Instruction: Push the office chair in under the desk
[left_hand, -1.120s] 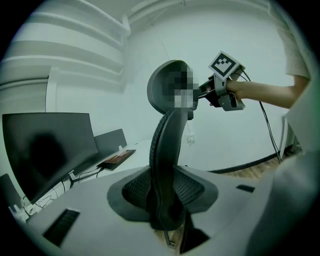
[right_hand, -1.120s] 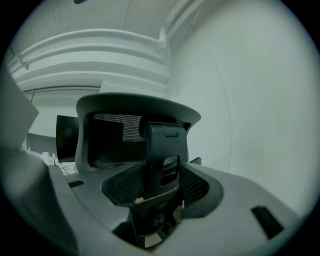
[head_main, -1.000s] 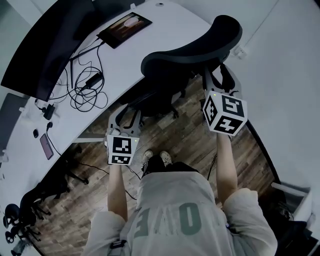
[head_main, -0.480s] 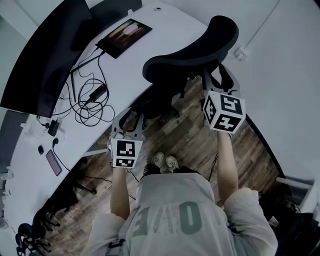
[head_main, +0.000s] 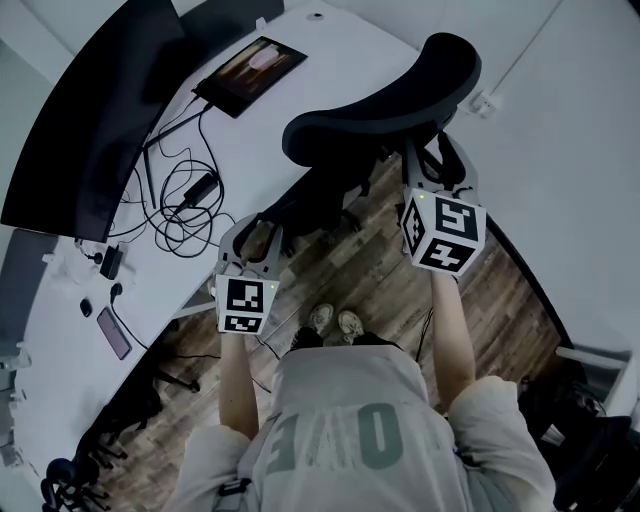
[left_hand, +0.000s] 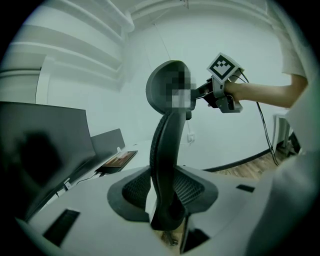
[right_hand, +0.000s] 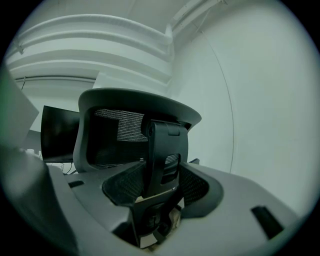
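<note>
The black office chair (head_main: 372, 115) faces the white desk (head_main: 300, 105), its seat part way beneath the edge. My left gripper (head_main: 252, 224) is clamped on the left side edge of the backrest (left_hand: 165, 150), which stands edge-on between the mesh pads (left_hand: 134, 192). My right gripper (head_main: 432, 162) is closed on the black spine post (right_hand: 162, 150) behind the backrest, below the headrest. In the left gripper view the right gripper (left_hand: 222, 89) shows beside the headrest. The person's feet (head_main: 333, 323) stand on the wood floor behind the chair.
On the desk are a dark monitor (head_main: 90, 130), a tablet (head_main: 250, 62), tangled cables (head_main: 180, 195) and a phone (head_main: 113, 333). A wall with a socket (head_main: 487, 103) curves close on the right. Another chair's wheeled base (head_main: 60, 480) sits at bottom left.
Both grippers and the chair have shifted a little toward the desk. The person's feet have stepped forward after them.
</note>
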